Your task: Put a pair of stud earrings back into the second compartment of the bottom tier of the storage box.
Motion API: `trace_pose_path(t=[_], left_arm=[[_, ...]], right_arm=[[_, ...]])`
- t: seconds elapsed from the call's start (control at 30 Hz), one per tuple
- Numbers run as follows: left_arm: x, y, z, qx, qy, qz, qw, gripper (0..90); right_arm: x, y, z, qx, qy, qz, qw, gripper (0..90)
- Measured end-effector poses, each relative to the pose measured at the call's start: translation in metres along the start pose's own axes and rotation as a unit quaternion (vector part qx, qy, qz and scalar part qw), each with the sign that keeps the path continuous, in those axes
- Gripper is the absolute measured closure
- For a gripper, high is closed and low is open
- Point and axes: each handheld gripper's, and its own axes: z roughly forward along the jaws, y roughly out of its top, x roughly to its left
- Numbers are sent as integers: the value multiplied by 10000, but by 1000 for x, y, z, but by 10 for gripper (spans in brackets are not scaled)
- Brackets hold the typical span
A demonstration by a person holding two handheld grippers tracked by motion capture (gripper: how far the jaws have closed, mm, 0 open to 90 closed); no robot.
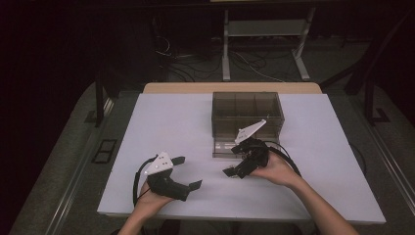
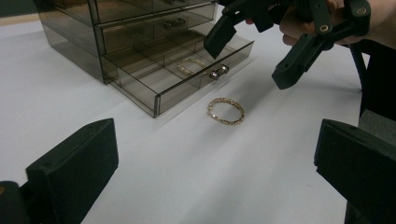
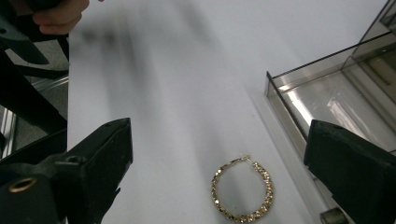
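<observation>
The gold hoop earring (image 3: 242,194) lies flat on the white tabletop (image 1: 161,117), just in front of the open bottom drawer (image 2: 187,74) of the smoked organiser (image 1: 247,115), toward the middle of the near half. The right gripper (image 1: 240,164) hovers above it, jaws spread and empty; the left gripper (image 1: 188,172) rests near the front edge, jaws also released. A good pick probably means lowering straight down, pinching the rim across one side, keeping clear of the drawer front. No writing is legible.

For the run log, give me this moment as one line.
right gripper: open above gold hoop earring | earring: on table beside open bottom drawer | left gripper: open, idle
</observation>
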Motion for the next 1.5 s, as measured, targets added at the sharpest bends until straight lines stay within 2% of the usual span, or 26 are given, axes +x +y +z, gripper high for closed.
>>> trace_pose_path(t=[0.1,0.17,0.47,0.73,0.77,0.83,0.9,0.93,1.03,1.2,1.5], left_arm=[[0,0,0,3,-3,6,10000,0],[0,0,0,8,-6,14,10000,0],[0,0,0,20,-9,14,10000,0],[0,0,1,24,-14,11,10000,0],[0,0,1,26,-16,14,10000,0],[0,0,1,28,-19,15,10000,0],[0,0,1,26,-20,14,10000,0],[0,0,1,28,-21,17,10000,0],[0,0,0,37,-24,22,10000,0],[-1,0,0,48,-32,37,10000,0],[-1,0,1,63,-34,46,10000,0]], right_arm=[[1,0,4,55,41,-25,10000,75],[1,-1,6,117,14,-159,9998,75],[3,-2,14,313,158,-275,9990,76],[6,-5,21,659,242,-405,9967,80],[6,-5,22,693,220,-437,9964,144],[6,-7,22,745,270,-426,9959,159],[5,-8,23,780,201,-456,9957,167],[6,-9,24,796,149,-465,9956,239],[7,-12,25,838,123,-462,9953,261],[6,-18,27,922,-15,-446,9947,357],[11,-19,28,943,-175,-539,9939,587]])
